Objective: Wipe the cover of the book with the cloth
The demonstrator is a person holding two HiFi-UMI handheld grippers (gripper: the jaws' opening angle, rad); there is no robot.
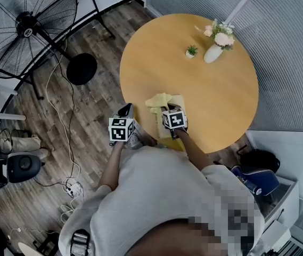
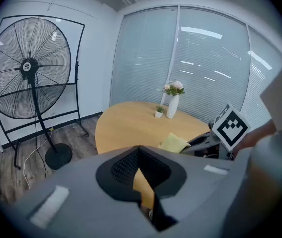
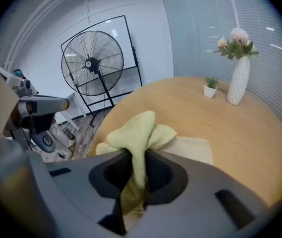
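My right gripper (image 1: 167, 110) is shut on a pale yellow cloth (image 1: 159, 100), near the round table's near edge. In the right gripper view the cloth (image 3: 136, 130) bunches up out of the jaws of the right gripper (image 3: 138, 165). It hangs over a cream book (image 3: 195, 148) lying flat on the table. Part of the book (image 1: 180, 103) shows beside the cloth in the head view. My left gripper (image 1: 125, 110) hovers off the table's left edge over the floor. In its own view the left gripper (image 2: 140, 157) is shut and holds nothing; the cloth (image 2: 173, 143) lies ahead to its right.
A white vase of flowers (image 1: 215, 49) and a small potted plant (image 1: 191, 51) stand at the far side of the yellow table (image 1: 215, 95). A large standing fan (image 1: 29, 28) with a round base (image 1: 81, 69) stands left, with cables (image 1: 68, 137) on the wooden floor.
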